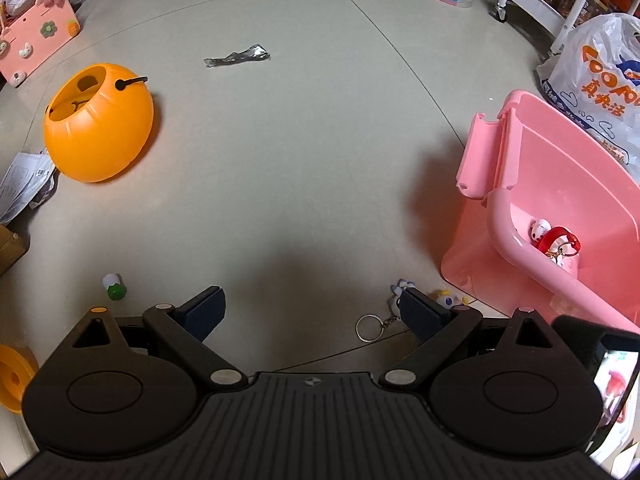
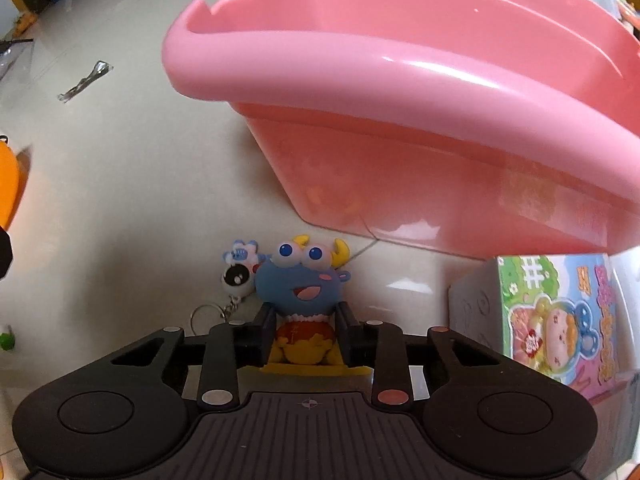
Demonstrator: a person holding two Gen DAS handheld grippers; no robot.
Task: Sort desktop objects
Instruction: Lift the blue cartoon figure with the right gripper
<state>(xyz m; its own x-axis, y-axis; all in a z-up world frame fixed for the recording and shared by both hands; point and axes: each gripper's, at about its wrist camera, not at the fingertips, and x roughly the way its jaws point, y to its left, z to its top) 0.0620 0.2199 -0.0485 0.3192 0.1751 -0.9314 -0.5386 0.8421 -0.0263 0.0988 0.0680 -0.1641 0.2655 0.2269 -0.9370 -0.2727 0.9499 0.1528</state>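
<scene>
Blue monster figurine (image 2: 301, 280) is pinched at its orange middle by the right gripper (image 2: 306, 340), jaws clamped on either flank, head poking up between the fingers. It sits low, just short of the pink bin (image 2: 400, 80), whose rim looms at twelve to two o'clock in the right wrist view, so my call is this one is mid-delivery, not yet dropped.

At eleven o'clock of the figurine, touching its cheek or close to it, lies a small white-and-blue keychain charm (image 2: 240, 268) with its ring (image 1: 370, 328) on the floor, unsorted. At three o'clock stands a colourful toy box (image 2: 560, 320), beside the bin.

Over in the left wrist view, the left gripper (image 1: 310, 316) hangs with jaws wide apart, holding nothing. Inside the bin at three o'clock there's already a red-and-white trinket (image 1: 554, 240) (at least one piece sorted, then). Still out: a tiny green-and-white toy (image 1: 114, 286) at nine o'clock, a silvery wrapper (image 1: 238, 57) at twelve, and an orange pumpkin bucket (image 1: 98, 124) tipped at ten. Early going, I'd judge, plenty left.
</scene>
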